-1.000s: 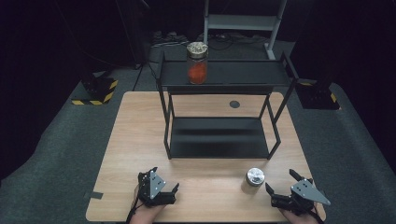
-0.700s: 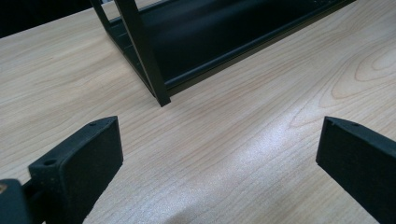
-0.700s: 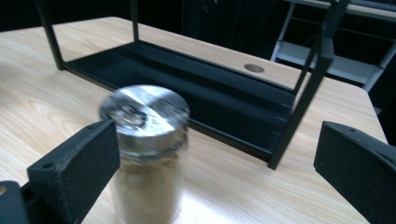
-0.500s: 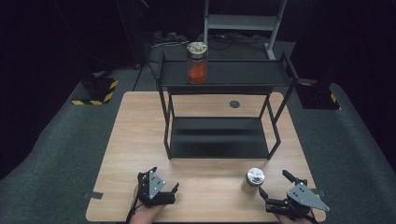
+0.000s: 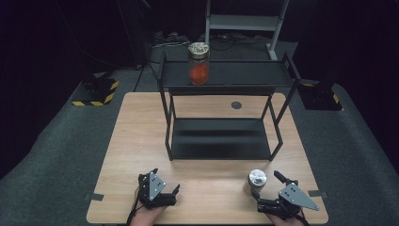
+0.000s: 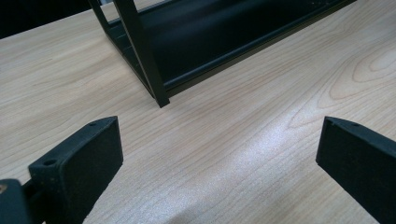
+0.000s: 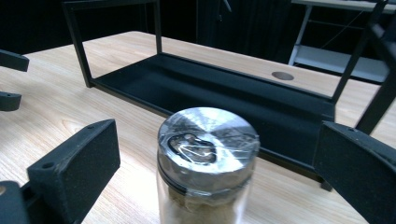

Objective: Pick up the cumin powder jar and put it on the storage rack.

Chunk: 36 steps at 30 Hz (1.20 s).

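A small glass jar [image 5: 256, 180] with a silver lid stands on the wooden table [image 5: 141, 141] near its front right. My right gripper [image 5: 267, 184] is open just beside it; in the right gripper view the jar [image 7: 208, 154], holding a tan powder, stands between the spread jaws of this gripper [image 7: 219, 140], untouched. My left gripper [image 5: 165, 180] rests open at the front left over bare wood [image 6: 219, 140]. A taller jar [image 5: 199, 63] with red contents stands on the top shelf of a black metal rack [image 5: 221, 150].
The rack's lower shelf [image 7: 210, 93] lies just behind the small jar, and its front left leg [image 6: 144, 56] stands ahead of my left gripper. A round hole [image 5: 236, 105] marks the table behind the rack. Dark floor and a striped block [image 5: 96, 92] surround the table.
My right gripper has shifted left toward the silver-lidded jar, bringing its jaws to either side of it. The left gripper has stayed put.
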Tool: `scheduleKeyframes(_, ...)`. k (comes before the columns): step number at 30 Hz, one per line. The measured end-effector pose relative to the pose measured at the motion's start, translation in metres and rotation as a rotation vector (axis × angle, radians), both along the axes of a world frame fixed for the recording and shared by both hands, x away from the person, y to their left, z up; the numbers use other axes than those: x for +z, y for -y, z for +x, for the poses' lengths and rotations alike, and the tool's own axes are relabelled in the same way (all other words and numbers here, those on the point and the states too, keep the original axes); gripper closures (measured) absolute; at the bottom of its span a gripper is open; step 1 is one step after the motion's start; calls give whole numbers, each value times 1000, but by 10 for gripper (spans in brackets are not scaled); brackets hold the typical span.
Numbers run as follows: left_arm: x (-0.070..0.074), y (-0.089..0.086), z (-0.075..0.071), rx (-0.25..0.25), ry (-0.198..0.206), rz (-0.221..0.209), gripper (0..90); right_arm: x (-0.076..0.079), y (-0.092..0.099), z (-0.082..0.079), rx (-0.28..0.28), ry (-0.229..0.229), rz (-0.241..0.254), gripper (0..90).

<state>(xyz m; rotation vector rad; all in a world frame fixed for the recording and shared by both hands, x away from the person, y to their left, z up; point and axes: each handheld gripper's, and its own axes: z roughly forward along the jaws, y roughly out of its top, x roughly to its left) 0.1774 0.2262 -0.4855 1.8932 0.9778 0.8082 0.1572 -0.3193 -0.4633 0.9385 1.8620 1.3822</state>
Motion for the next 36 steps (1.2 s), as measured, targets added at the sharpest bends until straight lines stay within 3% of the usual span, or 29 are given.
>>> scheduleKeyframes(8,0,-1,0,2,-2,-11,8,-11,-8,6,-8,-10,16,120)
scheduleKeyframes(21,0,-2,0,3,-3,-13,8,-21,1,16,26,-19,60,336)
scheduleKeyframes(36,-1,-3,0,-1,2,-17,8,-22,4,17,29,-8,71,345)
